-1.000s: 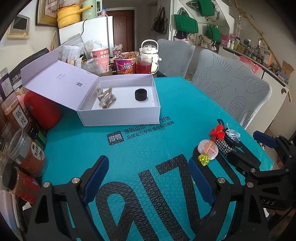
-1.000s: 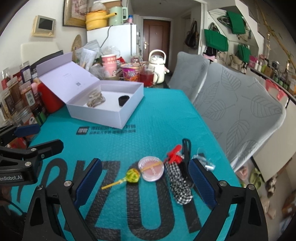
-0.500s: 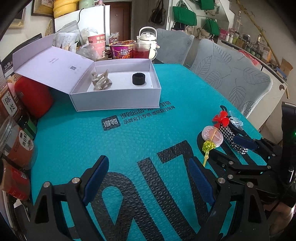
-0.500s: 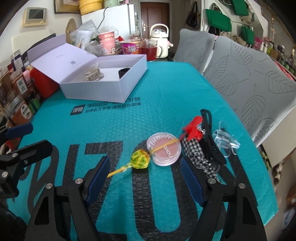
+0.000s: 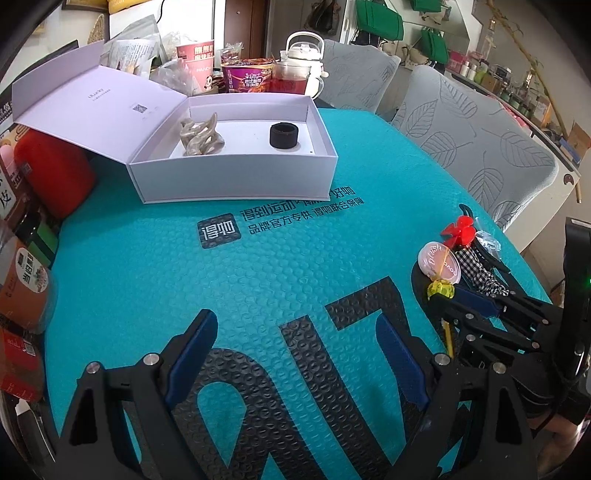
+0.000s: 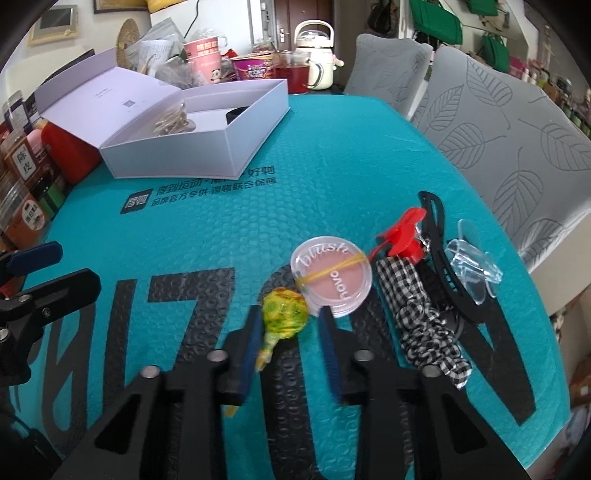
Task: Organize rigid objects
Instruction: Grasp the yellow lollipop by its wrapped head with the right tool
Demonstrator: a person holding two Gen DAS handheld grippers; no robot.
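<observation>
1. Your left gripper (image 5: pixel 295 354) sits at the bottom of the left wrist view, fingers spread wide over the teal mat (image 5: pixel 295 258), holding nothing.
2. The white box (image 6: pixel 207 147) is in the upper left, lid open.
3. Your right gripper (image 6: pixel 290 321) has just been closing. Its fingers now pinch the yellow lollipop (image 6: pixel 282 314), low in the middle.
4. The round blush case (image 6: pixel 330 277) touches the lollipop's right side.

A teal bubble mat (image 5: pixel 295 258) with black lettering covers the bench. At its far end stand a white kettle (image 5: pixel 303 51), a glass of red drink (image 5: pixel 290 77), an instant-noodle cup (image 5: pixel 245 75) and a pink paper cup (image 5: pixel 195 64). Two grey leaf-patterned chairs (image 6: pixel 509 122) line the side. Green bags (image 5: pixel 380 22) hang on the wall.
</observation>
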